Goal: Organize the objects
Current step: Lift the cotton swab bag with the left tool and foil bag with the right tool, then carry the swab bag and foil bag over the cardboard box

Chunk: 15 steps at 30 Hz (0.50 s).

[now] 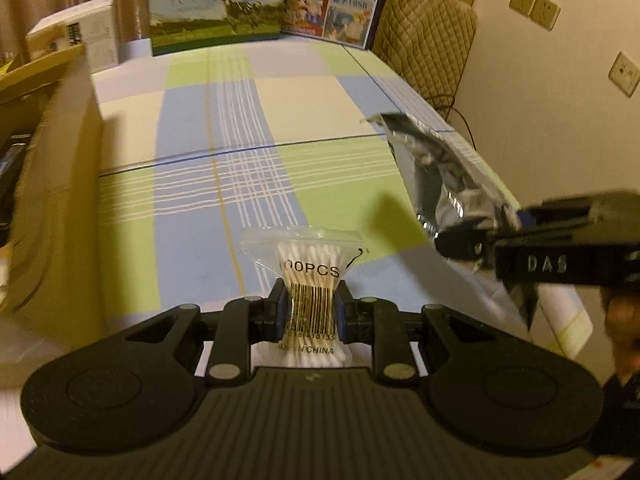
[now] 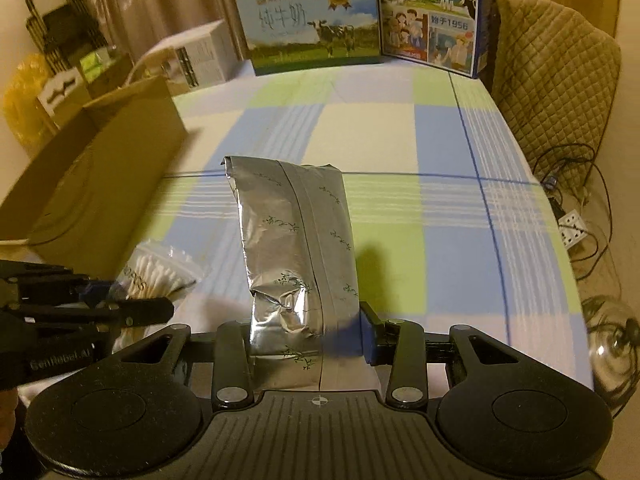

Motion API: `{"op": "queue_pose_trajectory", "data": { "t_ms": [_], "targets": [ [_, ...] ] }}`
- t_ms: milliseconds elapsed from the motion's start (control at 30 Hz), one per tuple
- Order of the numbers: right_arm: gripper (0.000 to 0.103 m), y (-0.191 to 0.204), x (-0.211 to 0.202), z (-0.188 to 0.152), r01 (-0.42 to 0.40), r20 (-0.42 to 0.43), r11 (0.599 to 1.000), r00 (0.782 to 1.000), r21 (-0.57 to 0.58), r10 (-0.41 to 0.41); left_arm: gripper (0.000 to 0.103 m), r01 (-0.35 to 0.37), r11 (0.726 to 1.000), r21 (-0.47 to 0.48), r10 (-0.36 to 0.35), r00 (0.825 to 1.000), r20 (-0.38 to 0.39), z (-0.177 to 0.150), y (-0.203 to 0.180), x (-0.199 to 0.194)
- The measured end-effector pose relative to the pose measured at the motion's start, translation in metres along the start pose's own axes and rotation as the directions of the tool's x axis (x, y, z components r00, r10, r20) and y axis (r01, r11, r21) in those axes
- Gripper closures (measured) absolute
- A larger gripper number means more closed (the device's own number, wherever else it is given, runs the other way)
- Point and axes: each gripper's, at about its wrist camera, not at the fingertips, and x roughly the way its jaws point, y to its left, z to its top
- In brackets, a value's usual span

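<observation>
My left gripper [image 1: 310, 314] is shut on a clear bag of cotton swabs [image 1: 308, 270], pinched at its barcode and held above the checked tablecloth [image 1: 224, 160]. In the right wrist view the same swab bag [image 2: 154, 272] shows at the left, in the left gripper [image 2: 116, 300]. My right gripper [image 2: 308, 340] is shut on the lower end of a silver foil pouch [image 2: 296, 240] that stands up off the cloth. From the left wrist view, the foil pouch [image 1: 444, 184] hangs at the right in the right gripper [image 1: 464, 244].
An open cardboard box [image 2: 100, 168] sits on the left side of the table. Two milk cartons [image 2: 312, 24] [image 2: 432, 16] stand at the far edge, a white box [image 2: 200, 56] beside them. A quilted chair [image 2: 552, 88] and cables [image 2: 576, 200] lie to the right.
</observation>
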Motion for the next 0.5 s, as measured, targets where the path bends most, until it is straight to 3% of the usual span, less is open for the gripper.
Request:
{"op": "queue_pose_trajectory", "data": {
  "t_ms": [267,500],
  "targets": [
    [0.067,0.036,-0.024,-0.039,-0.027,0.018,0.999,1.000,0.025,0.026,0.084,0.020,0.997,-0.080,-0.014,0.998,0.064,-0.020,0.014,-0.053],
    [0.068,0.059,-0.050,-0.044,-0.054,0.061,0.996,0.997,0.068,0.050,0.084,0.015,0.993,-0.121,-0.003,0.995,0.100,-0.034,0.026,-0.093]
  ]
}}
